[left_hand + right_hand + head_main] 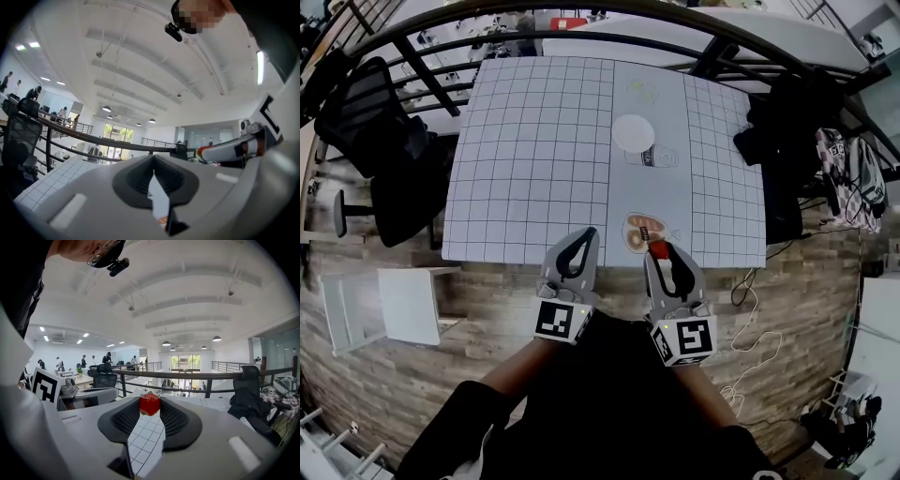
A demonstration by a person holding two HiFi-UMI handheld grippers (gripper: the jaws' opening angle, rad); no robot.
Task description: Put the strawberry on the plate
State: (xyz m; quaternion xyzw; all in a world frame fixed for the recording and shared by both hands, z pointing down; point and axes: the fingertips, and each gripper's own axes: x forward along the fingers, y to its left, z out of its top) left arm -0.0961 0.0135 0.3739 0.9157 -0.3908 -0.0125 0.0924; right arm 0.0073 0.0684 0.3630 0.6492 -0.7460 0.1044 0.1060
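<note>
My right gripper (pixel 658 246) is shut on a red strawberry (pixel 657 249), held at the jaw tips over the near edge of the gridded table (pixel 534 159). In the right gripper view the strawberry (pixel 150 404) sits pinched between the two dark pads of the right gripper (pixel 150 402), which is raised and level. A round white plate (pixel 633 132) lies farther back on the table's plain strip. A small oval dish (pixel 643 231) with brownish contents lies just beyond the strawberry. The left gripper (pixel 586 234) hovers at the table's near edge, jaws together with nothing between them, as the left gripper view (pixel 153 161) also shows.
A clear object (pixel 653 157) lies just in front of the white plate. A black office chair (pixel 384 141) stands left of the table, dark bags and clothing (pixel 787 122) to its right. A black railing (pixel 609 42) runs behind. A white shelf (pixel 403 305) and cables (pixel 745 337) are on the floor.
</note>
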